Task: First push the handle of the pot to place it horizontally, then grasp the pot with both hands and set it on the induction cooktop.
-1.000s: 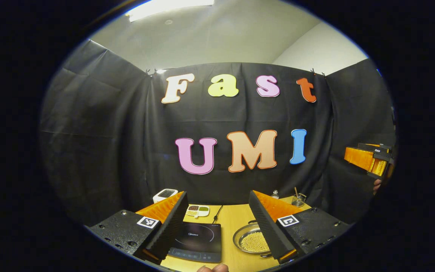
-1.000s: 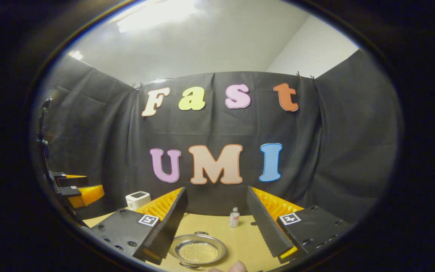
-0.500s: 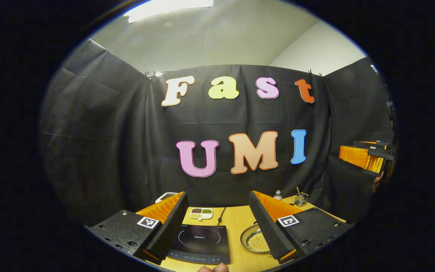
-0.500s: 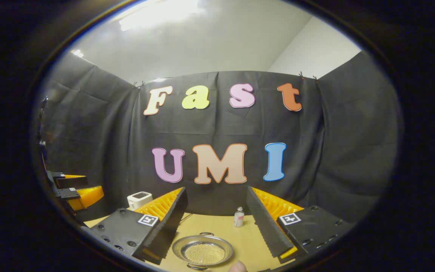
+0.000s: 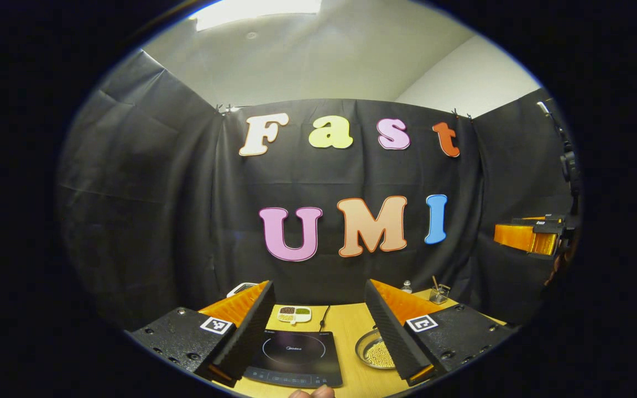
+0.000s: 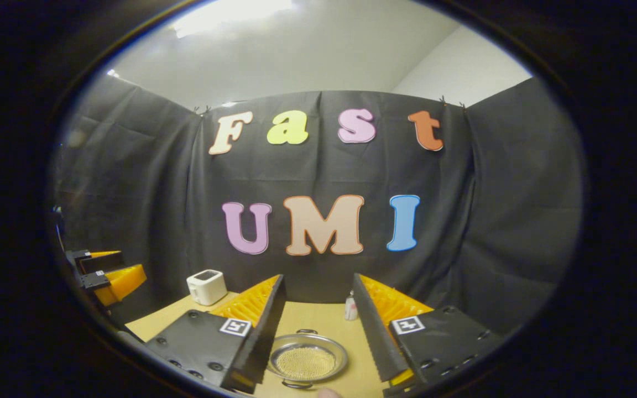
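Observation:
A shallow metal pot (image 6: pixel 307 359) holding small yellowish beads sits on the wooden table (image 6: pixel 318 320). One loop handle points toward me and one away in the right gripper view. My right gripper (image 6: pixel 318 276) hangs open above and behind it, holding nothing. The black induction cooktop (image 5: pixel 293 356) lies left of the pot (image 5: pixel 375 352), whose right part is hidden behind a finger. My left gripper (image 5: pixel 317 283) is open above the cooktop's near side, with nothing between its fingers. Each gripper appears at the edge of the other's view: right gripper (image 5: pixel 528 236), left gripper (image 6: pixel 105 273).
A white toaster-like box (image 6: pixel 207 286) stands at the back left of the table. A small divided dish of beans (image 5: pixel 294 314) and a black cable lie behind the cooktop. A little bottle (image 6: pixel 350 309) and a glass jar (image 5: pixel 438 293) stand at the back right.
My right gripper's fingers have come somewhat closer together and its view has tipped down, so the pot sits more central. The left gripper drifted slightly; cooktop and pot have not moved.

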{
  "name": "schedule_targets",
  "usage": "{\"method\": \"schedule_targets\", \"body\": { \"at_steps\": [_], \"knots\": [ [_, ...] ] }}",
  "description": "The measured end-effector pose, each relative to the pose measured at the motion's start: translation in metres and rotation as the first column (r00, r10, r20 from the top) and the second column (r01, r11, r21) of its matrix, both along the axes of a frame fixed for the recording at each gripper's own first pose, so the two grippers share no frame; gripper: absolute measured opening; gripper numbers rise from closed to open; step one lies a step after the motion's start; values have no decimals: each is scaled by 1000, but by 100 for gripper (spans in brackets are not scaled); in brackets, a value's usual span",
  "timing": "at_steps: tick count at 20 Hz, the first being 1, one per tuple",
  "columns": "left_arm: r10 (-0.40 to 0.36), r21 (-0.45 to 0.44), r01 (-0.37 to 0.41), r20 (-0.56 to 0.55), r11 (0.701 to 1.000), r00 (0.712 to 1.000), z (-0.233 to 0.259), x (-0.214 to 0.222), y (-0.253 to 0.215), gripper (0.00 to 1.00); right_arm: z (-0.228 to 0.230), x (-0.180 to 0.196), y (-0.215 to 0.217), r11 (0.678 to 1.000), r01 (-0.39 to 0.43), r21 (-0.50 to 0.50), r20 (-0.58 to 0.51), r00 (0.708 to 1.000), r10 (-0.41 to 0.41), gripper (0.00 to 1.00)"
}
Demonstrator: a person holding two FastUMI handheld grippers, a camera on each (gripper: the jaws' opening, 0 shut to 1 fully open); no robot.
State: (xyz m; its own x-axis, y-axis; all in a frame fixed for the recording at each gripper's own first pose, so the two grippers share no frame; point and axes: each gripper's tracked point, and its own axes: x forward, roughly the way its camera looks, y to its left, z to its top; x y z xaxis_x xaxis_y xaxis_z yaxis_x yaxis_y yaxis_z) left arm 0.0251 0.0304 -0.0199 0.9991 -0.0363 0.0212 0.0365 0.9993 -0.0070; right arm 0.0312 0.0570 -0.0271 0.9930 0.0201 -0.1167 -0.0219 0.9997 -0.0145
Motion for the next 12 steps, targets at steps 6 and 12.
{"method": "schedule_targets", "body": {
  "at_steps": [6,12],
  "knots": [
    [34,-10,-34,-22,999,999,-1,15,-15,98,-24,30,-4,998,-63,19,-48,997,64,16],
    [120,-14,-121,-52,993,991,-1,31,-38,99,-53,51,-12,967,-254,26,-94,962,255,0]
  ]
}}
